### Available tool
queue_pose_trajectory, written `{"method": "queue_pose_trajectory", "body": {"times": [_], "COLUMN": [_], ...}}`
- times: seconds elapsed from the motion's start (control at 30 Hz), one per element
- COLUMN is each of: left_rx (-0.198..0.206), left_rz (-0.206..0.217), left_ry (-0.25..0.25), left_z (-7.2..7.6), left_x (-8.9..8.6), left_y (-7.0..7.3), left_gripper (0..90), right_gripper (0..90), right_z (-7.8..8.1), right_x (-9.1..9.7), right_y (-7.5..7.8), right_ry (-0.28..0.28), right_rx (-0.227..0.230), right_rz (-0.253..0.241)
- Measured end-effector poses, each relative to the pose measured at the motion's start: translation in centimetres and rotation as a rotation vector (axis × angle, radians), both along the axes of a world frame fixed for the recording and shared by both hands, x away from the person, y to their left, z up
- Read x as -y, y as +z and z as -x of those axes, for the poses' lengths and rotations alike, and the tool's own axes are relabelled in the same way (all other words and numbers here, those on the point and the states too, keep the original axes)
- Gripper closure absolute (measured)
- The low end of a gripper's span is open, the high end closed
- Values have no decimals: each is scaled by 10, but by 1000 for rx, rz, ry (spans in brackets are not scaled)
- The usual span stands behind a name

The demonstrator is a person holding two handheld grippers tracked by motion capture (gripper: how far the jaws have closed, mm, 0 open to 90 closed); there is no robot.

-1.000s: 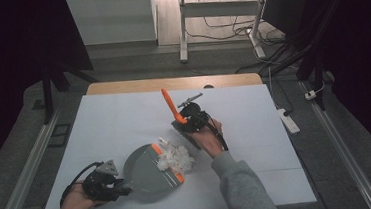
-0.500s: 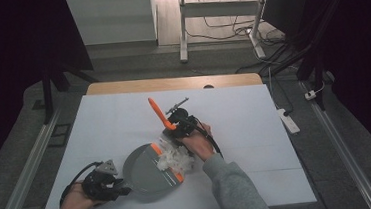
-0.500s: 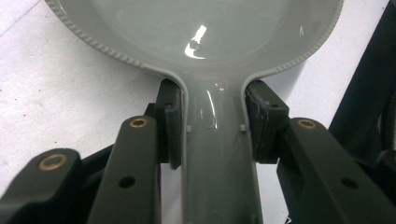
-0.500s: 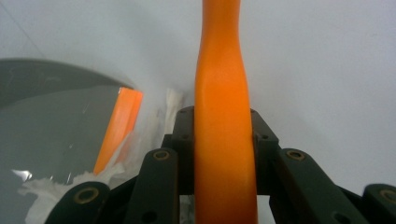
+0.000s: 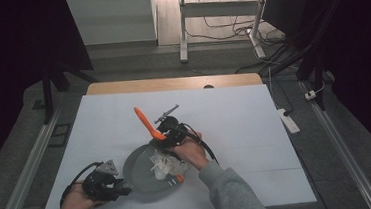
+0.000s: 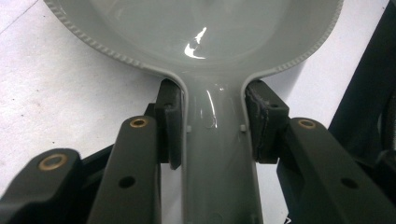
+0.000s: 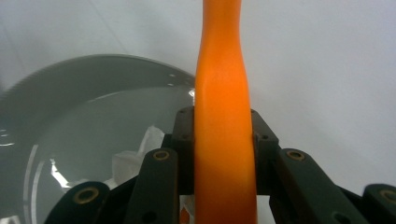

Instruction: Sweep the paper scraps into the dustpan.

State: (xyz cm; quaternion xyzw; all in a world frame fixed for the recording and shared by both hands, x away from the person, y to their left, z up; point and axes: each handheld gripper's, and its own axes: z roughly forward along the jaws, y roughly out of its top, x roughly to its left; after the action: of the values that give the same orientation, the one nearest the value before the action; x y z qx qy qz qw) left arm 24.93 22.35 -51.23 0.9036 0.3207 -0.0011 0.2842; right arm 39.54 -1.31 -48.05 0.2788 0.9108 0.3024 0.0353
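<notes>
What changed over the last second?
The right gripper, shut on the orange tool, moved left and toward the person, reaching the grey pan's far rim beside the white scraps. The left gripper stayed clamped on the pan handle; the pan didn't move.

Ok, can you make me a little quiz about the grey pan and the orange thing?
1. True or false: the left gripper is shut on the grey pan's handle.
2. The right gripper holds: A) a fork, B) the orange tool, C) nothing.
3. Fill in: the crumpled white stuff lies in the ____.

Key: 1 true. 2 B. 3 grey pan.
</notes>
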Motion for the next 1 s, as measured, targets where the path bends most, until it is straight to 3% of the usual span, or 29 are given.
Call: {"method": "queue_pose_trajectory", "body": {"times": [0.07,0.17,0.23,0.37,0.57,0.73,1.0], "left_rx": [0,0,1,1,2,1,1], "left_rz": [-1,-3,-3,-3,-3,-3,-3], "left_ry": [-1,-3,-3,-4,-3,-3,-4], "left_z": [0,0,0,0,0,0,0], "left_x": [0,0,0,0,0,0,0], "left_y": [0,0,0,0,0,0,0], "left_gripper": [614,613,613,613,613,613,613], "right_gripper": [701,701,701,700,700,700,700], "right_z": [4,10,11,10,7,2,-13], "right_x": [-2,-6,-5,5,29,45,51], "right_y": [1,3,6,19,37,39,18], "right_ry": [14,37,44,17,-37,-84,-147], "right_rx": [-14,2,3,44,90,119,101], "right_rz": [-20,-25,-62,-107,-135,-103,-13]}}
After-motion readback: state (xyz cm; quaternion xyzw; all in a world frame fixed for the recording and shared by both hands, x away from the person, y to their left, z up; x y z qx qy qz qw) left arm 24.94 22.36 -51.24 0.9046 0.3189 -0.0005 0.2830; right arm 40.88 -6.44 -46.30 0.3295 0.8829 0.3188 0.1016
